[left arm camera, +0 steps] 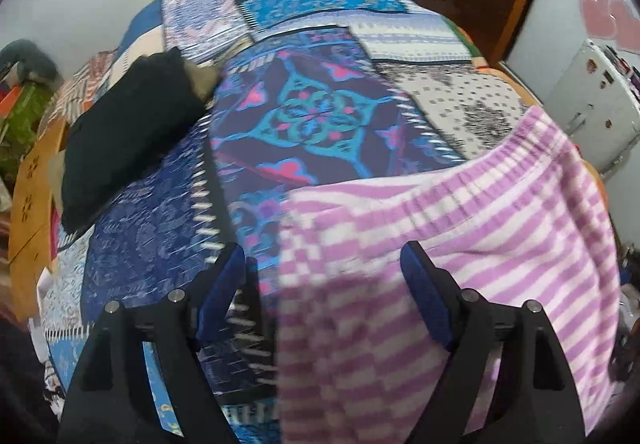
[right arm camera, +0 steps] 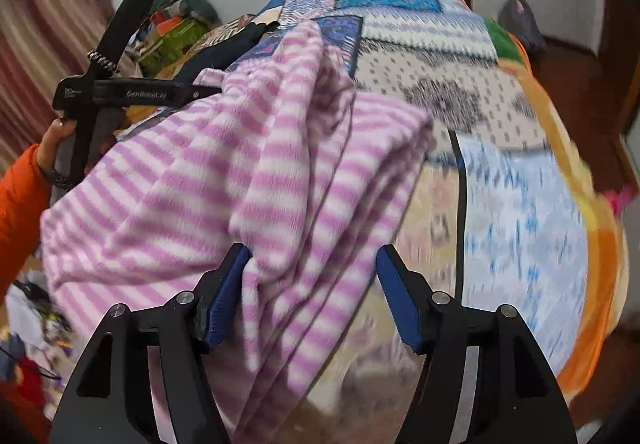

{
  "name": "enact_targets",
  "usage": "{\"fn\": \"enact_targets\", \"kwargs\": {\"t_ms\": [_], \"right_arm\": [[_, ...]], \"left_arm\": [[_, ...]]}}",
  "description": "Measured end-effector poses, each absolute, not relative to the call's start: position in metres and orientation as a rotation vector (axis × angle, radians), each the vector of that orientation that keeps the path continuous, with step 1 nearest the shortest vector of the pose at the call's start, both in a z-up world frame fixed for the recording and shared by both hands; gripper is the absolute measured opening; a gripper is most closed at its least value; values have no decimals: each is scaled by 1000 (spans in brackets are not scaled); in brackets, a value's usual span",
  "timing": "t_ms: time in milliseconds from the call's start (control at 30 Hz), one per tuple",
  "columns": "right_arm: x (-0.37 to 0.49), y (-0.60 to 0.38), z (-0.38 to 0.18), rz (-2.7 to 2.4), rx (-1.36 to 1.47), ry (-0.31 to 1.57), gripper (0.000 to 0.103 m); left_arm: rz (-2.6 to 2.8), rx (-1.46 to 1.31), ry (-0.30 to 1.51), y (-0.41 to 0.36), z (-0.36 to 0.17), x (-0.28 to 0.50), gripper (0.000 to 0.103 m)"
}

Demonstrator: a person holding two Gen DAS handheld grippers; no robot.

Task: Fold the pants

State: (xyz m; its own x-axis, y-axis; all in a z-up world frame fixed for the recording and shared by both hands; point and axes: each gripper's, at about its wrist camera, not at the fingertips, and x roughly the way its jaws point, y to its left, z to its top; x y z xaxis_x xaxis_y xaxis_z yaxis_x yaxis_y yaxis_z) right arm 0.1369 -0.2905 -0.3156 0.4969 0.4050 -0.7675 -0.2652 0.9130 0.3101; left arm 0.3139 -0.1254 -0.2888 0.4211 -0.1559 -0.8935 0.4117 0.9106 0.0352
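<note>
Black tool [right arm camera: 316,296], blue pads [right arm camera: 224,300]; orange sleeve [right arm camera: 18,184]

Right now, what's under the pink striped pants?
The striped pants lie on a patchwork quilt covering the bed. Around them the quilt's blue and cream patches show; the part directly beneath is covered, so anything else there can't be seen.

One pair of pink-and-white striped pants [left arm camera: 460,244] lies bunched under and ahead of the tools. One patchwork quilt [left arm camera: 320,116] covers one bed beneath them. One folded black garment [left arm camera: 124,140] sits ahead and to the left of the left tool [left arm camera: 324,264]. Two tools are in view: the left one and the right tool [right arm camera: 312,268], each with two blue-padded fingers. One hand [right arm camera: 60,140] with one orange sleeve [right arm camera: 20,200] grips the left tool's handle.
</note>
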Motion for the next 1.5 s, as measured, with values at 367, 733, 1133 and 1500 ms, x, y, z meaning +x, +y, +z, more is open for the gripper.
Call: {"fn": "enact_targets", "kwargs": {"t_ms": [367,733,1133,1500], "right_arm": [[228,-277,-308,442,42,938,46],[191,-304,-291,457,121,950,46],[163,-290,-302,473,66,994,28],[196,-302,-251,472,82,863,29]], "left_arm": [[-203,205,1037,-65,-284,314,72],[-238,230,976,-86,-266,320,20],[-160,330,899,-104,-243,361,17],[-179,177,913,-72,-217,349,35]]}}
